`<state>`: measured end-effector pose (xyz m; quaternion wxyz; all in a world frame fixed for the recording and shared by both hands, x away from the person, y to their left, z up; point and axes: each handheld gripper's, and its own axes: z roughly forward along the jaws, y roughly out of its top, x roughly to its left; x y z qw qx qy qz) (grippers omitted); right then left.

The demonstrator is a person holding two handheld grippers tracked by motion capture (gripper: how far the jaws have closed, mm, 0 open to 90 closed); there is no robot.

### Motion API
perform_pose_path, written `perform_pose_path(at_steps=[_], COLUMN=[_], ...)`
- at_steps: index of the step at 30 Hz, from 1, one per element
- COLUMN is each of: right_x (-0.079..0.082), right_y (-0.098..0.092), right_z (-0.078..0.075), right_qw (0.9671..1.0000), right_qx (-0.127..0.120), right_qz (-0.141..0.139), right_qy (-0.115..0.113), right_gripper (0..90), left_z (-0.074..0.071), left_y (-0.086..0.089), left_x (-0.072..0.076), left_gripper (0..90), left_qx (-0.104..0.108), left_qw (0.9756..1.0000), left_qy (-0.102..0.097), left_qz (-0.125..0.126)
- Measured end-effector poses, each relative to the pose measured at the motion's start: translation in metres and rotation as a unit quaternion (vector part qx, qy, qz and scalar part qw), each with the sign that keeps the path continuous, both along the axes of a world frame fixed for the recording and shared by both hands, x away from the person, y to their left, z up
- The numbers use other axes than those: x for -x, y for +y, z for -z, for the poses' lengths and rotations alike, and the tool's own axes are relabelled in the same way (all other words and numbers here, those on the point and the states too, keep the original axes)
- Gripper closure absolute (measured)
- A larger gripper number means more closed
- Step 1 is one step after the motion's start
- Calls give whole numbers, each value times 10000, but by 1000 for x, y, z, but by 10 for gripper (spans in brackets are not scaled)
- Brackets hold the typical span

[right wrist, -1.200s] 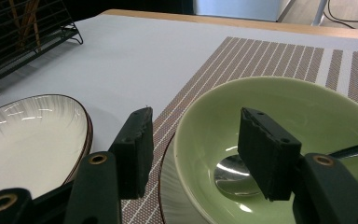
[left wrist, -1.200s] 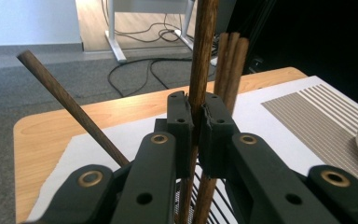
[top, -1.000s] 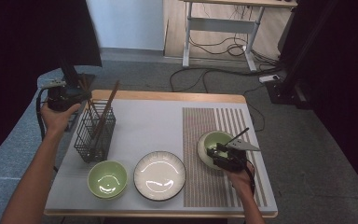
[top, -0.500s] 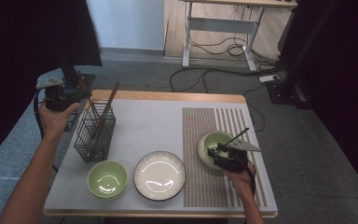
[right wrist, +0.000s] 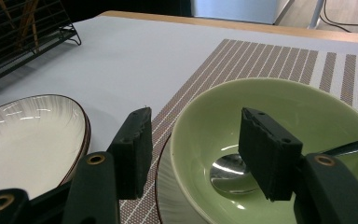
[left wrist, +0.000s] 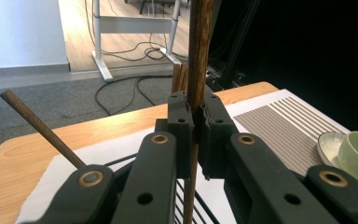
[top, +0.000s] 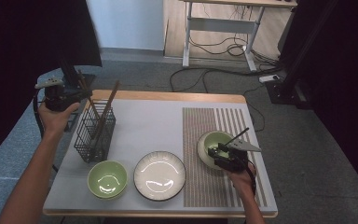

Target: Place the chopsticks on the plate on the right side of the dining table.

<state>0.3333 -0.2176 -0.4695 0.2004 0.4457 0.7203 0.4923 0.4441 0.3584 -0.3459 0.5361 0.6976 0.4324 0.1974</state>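
Grey carpet and a tangle of floor cables surround my wooden table point(top: 168, 96), which carries a pale mat and a striped placemat point(top: 214, 135). From the high view I see my left gripper point(top: 72, 93) raised above the table's left edge, its jaws clenched on a wooden chopstick point(left wrist: 196, 70) that stands nearly upright between the pads in the left gripper view; its lower end drops toward the black wire basket point(top: 94, 133), where another stick point(left wrist: 42, 128) leans. My right gripper point(right wrist: 193, 149) hangs with its jaws released, straddling the near rim of a green bowl point(right wrist: 270, 116) without pressing on it; a metal spoon point(right wrist: 235, 172) lies in that bowl. A white plate point(top: 160, 175) and a second green bowl point(top: 106, 179) sit along the near edge.
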Motion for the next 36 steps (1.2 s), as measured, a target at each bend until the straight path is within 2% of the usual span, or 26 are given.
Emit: perform_pose_path(at_steps=[19, 26, 36], right_x=[0, 0, 0], right_y=[2, 1, 1], right_z=[1, 1, 2], right_qw=[10000, 10000, 10000], right_qx=[84, 88, 98], right_qz=[-17, -18, -8], right_qy=[8, 11, 14], right_gripper=[442, 442, 441], left_z=[-14, -21, -41], left_y=[1, 0, -10], left_x=[11, 13, 21], left_gripper=[842, 842, 842], left_qx=[79, 204, 270], left_qw=[9998, 9993, 9977], left_qy=[-194, -285, -589], left_qz=[62, 92, 205])
